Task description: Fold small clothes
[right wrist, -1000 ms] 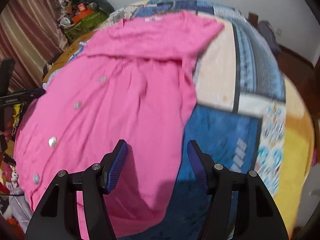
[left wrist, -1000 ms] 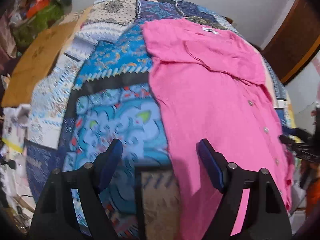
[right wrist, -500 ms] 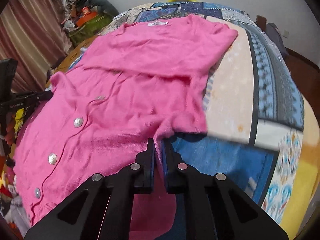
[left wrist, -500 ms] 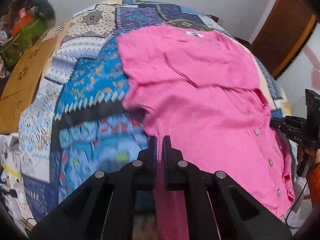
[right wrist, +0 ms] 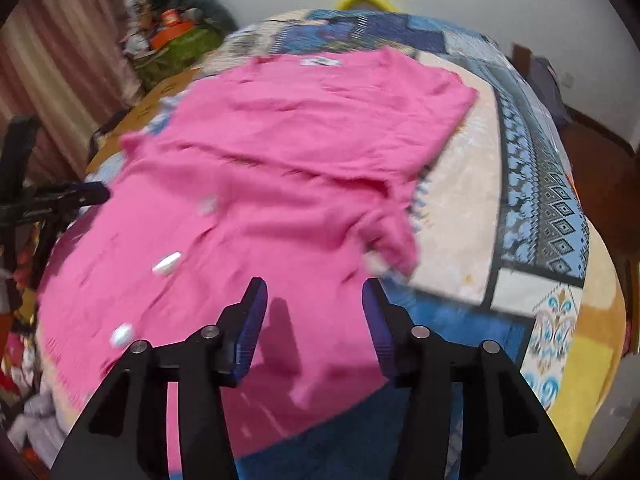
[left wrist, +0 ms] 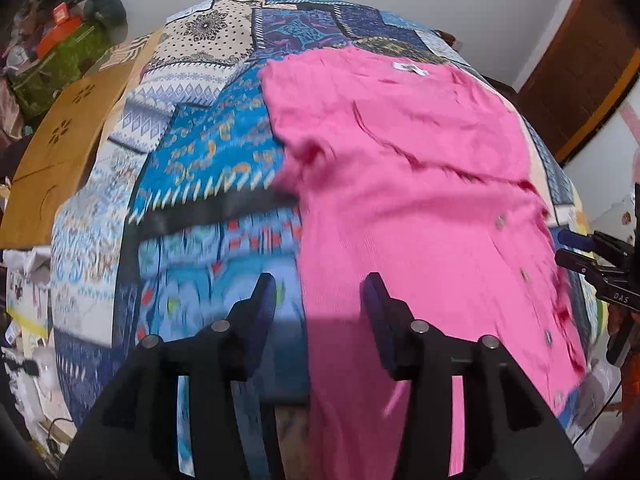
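We're seeing soft, even room light, no glare. Heavy fisheye bending everything, dark vignette eating corners. Motion blur smearing pink cardigan (left wrist: 408, 208) buttons and patchwork bedspread (left wrist: 200, 168) print in both views. Gripper shadows falling on fabric right under fingers.

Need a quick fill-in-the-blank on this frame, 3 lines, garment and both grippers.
1. The cardigan lying on the patchwork quilt is ____ in colour.
2. A row of ____ runs down the cardigan's front edge.
3. Both the left gripper and the right gripper have just been opening, and their fingers now hold ____.

Missing words: pink; buttons; nothing
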Demonstrator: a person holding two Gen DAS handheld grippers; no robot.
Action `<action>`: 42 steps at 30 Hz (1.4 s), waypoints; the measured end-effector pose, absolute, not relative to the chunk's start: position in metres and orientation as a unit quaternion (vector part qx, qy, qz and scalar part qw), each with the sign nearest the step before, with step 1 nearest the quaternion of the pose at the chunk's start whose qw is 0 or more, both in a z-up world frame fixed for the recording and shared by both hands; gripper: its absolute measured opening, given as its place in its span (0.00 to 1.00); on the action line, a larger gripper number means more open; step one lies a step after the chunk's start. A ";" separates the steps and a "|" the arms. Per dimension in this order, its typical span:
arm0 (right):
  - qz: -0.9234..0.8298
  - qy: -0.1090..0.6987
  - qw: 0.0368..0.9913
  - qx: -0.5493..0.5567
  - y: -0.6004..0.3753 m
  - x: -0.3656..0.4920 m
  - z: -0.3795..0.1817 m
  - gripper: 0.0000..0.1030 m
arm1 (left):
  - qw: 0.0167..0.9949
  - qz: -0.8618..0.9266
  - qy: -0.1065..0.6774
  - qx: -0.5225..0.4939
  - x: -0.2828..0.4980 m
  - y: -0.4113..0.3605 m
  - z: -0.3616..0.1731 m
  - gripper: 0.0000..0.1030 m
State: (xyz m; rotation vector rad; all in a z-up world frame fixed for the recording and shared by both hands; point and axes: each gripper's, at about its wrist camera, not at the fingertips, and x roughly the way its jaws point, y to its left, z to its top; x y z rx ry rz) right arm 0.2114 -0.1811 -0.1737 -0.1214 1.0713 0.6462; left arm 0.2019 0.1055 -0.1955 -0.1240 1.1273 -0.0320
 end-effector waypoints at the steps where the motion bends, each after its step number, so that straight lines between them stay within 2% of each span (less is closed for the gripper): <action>1: 0.312 0.497 0.808 -0.059 -0.178 0.201 -0.169 0.47 | 0.843 -0.017 0.535 -0.056 0.194 0.103 -0.195 0.47; 10: 0.363 0.490 0.790 -0.071 -0.147 0.157 -0.172 0.46 | 0.850 -0.020 0.523 -0.058 0.134 0.091 -0.186 0.56; 12: 0.359 0.492 0.790 -0.068 -0.147 0.157 -0.179 0.30 | 0.853 -0.016 0.520 -0.050 0.129 0.089 -0.187 0.58; 14: 0.352 0.486 0.797 -0.064 -0.154 0.157 -0.179 0.09 | 0.856 -0.011 0.516 -0.045 0.125 0.087 -0.188 0.59; 17: 0.346 0.484 0.803 -0.042 -0.169 0.154 -0.173 0.08 | 0.859 -0.006 0.511 -0.037 0.124 0.087 -0.189 0.62; 28: 0.259 0.508 0.821 -0.023 -0.257 0.110 -0.178 0.09 | 0.855 -0.002 0.516 -0.057 0.115 0.092 -0.186 0.63; 30: 0.247 0.514 0.821 -0.025 -0.265 0.104 -0.181 0.18 | 0.853 -0.004 0.518 -0.066 0.108 0.093 -0.184 0.63; 32: 0.241 0.514 0.823 -0.012 -0.270 0.102 -0.182 0.37 | 0.850 -0.006 0.522 -0.071 0.102 0.093 -0.184 0.63; 40: 0.259 0.511 0.819 0.018 -0.257 0.103 -0.196 0.40 | 0.849 -0.009 0.523 -0.069 0.072 0.090 -0.184 0.63; 41: 0.261 0.511 0.819 0.021 -0.256 0.102 -0.197 0.40 | 0.851 -0.009 0.521 -0.069 0.070 0.090 -0.185 0.62; 42: 0.264 0.512 0.817 0.028 -0.257 0.102 -0.197 0.39 | 0.852 -0.010 0.519 -0.069 0.068 0.090 -0.185 0.57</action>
